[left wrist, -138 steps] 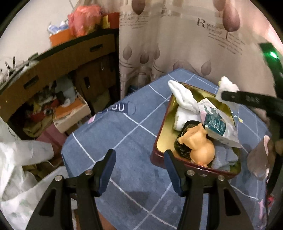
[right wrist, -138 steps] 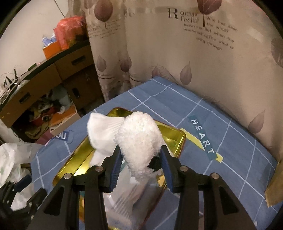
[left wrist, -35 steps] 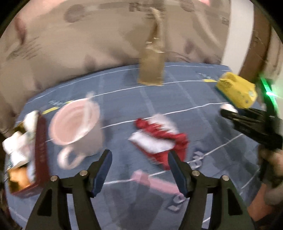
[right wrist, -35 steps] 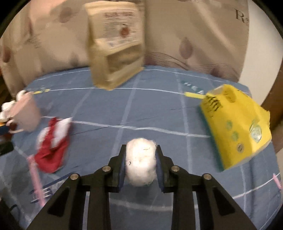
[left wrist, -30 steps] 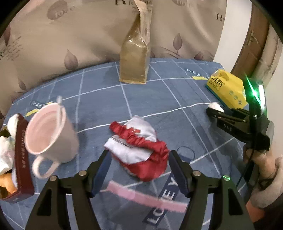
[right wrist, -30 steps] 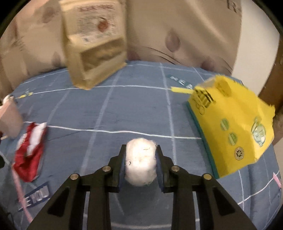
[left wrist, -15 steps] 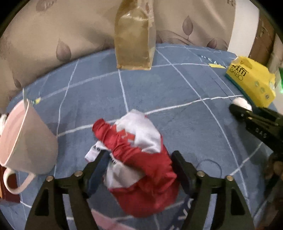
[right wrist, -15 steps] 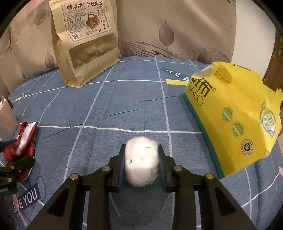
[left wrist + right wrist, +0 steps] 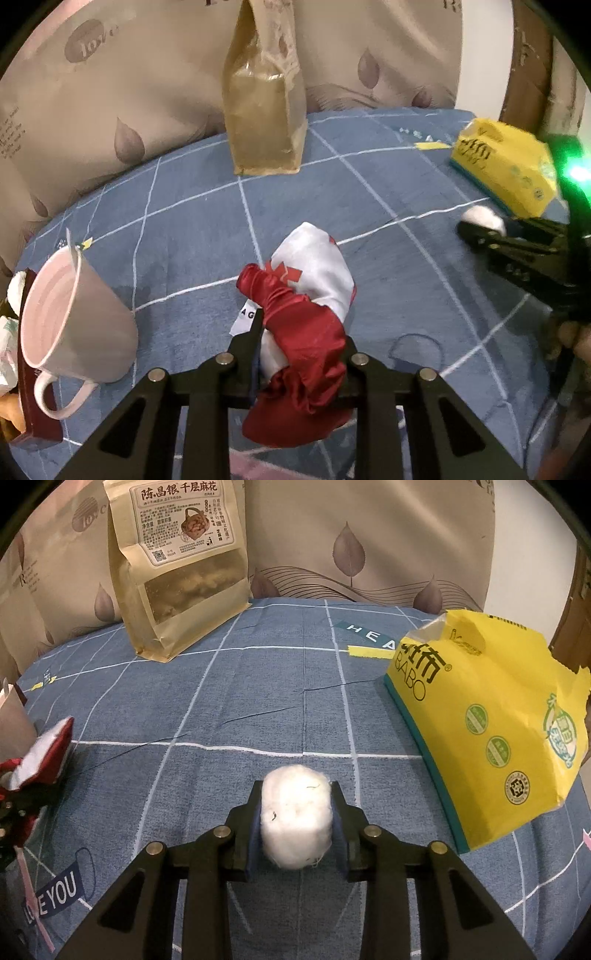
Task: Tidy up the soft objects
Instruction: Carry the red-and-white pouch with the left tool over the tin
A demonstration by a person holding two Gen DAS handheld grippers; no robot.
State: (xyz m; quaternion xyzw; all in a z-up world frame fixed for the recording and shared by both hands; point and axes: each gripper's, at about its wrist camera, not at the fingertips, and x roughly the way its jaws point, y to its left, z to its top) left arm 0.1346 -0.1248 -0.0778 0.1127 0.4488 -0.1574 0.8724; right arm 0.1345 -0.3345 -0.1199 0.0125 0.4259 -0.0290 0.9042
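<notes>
My left gripper (image 9: 301, 332) is shut on a red and white satin cloth (image 9: 310, 295) that bunches up between its jaws on the blue checked tablecloth. The cloth also shows at the left edge of the right wrist view (image 9: 40, 753). My right gripper (image 9: 295, 808) is shut on a white fluffy ball (image 9: 295, 816), held just above the tablecloth; it also shows at the right of the left wrist view (image 9: 484, 218). The dark red tray (image 9: 27, 410) with soft items lies at the far left edge.
A pink mug (image 9: 70, 317) stands left of the cloth, next to the tray. A tan snack bag (image 9: 181, 565) stands at the back against the leaf-print curtain. A yellow tissue pack (image 9: 491, 720) lies at the right.
My left gripper has moved forward over the red and white cloth and closed on it. My right gripper still holds the white ball and has barely moved.
</notes>
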